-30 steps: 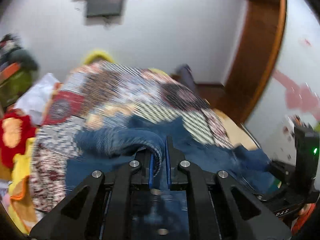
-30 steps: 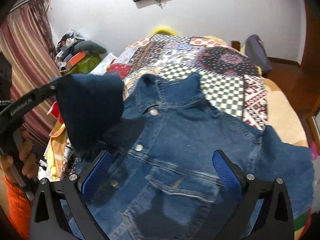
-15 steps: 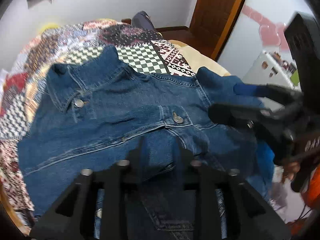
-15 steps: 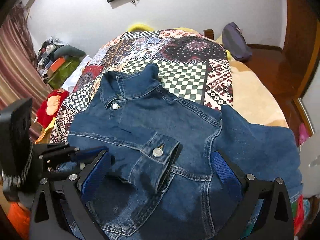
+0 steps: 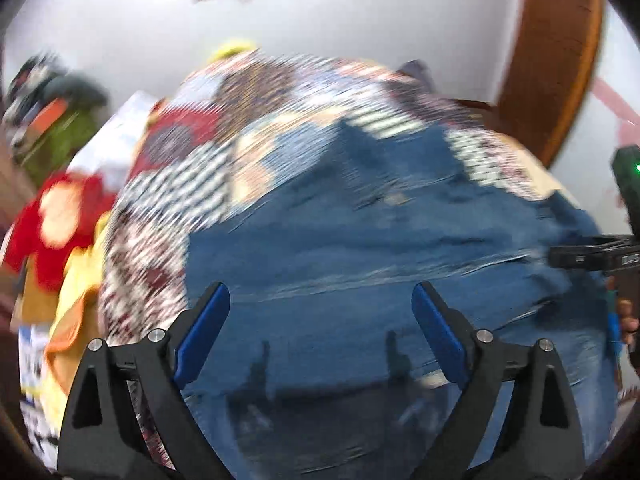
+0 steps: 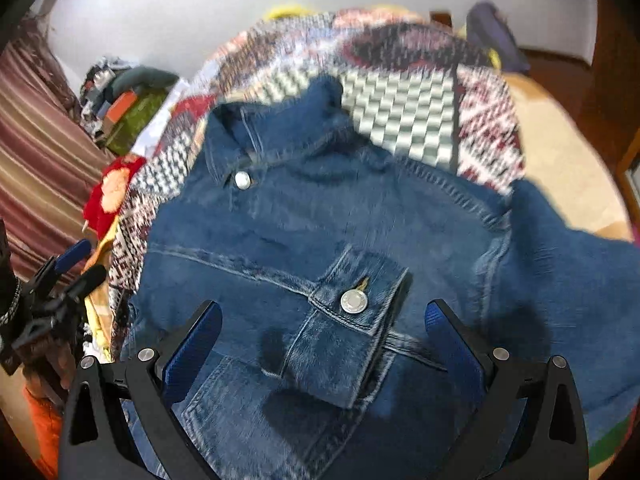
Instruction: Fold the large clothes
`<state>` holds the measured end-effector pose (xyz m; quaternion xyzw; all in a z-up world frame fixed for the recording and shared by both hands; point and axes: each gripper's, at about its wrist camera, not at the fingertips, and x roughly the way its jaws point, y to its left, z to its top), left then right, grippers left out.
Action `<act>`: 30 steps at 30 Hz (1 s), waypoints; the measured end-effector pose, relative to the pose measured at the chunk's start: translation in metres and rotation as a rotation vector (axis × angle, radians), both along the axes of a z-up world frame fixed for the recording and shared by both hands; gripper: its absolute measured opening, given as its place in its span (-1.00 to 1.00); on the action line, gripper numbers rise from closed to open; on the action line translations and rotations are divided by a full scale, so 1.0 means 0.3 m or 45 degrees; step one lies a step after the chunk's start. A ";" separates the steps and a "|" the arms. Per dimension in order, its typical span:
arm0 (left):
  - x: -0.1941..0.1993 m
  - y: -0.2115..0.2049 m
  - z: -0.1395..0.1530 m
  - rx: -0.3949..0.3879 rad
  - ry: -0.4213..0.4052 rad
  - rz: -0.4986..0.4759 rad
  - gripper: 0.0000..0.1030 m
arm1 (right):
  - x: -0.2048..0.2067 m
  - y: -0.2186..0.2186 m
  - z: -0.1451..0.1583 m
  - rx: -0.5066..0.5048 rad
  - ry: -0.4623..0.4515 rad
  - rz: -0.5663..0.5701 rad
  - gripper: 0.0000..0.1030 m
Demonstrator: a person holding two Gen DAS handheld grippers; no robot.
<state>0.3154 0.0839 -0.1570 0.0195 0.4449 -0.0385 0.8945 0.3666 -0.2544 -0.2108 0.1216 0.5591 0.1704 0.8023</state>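
Note:
A blue denim jacket (image 5: pixel 380 240) lies front up on a patchwork quilt (image 5: pixel 224 152). My left gripper (image 5: pixel 320 292) hovers over its lower left part with its jaws opening wide and nothing between the pads; this view is blurred. In the right wrist view the jacket (image 6: pixel 300 220) has one sleeve folded across the chest, and its buttoned cuff (image 6: pixel 352 300) lies just ahead of my right gripper (image 6: pixel 323 307), which is open and holds nothing. The left gripper's fingers (image 6: pixel 68 264) show at that view's left edge, off the jacket. The other sleeve (image 6: pixel 568 280) spreads to the right.
The quilt (image 6: pixel 400 120) covers a bed. A red plush toy (image 5: pixel 60 216) and a pile of clothes (image 5: pixel 56 132) lie to its left, near a striped curtain (image 6: pixel 36 152). A wooden door (image 5: pixel 556 60) and a purple bag (image 6: pixel 496 40) are at the far right.
My left gripper carried the sleeve across the jacket, let it go and opened wide, then drew back to the left. The right gripper stayed open and sank closer to the jacket.

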 end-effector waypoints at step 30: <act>0.097 0.007 -0.208 -0.146 0.223 0.004 0.80 | -0.022 0.068 0.144 -0.337 -0.310 0.094 -0.26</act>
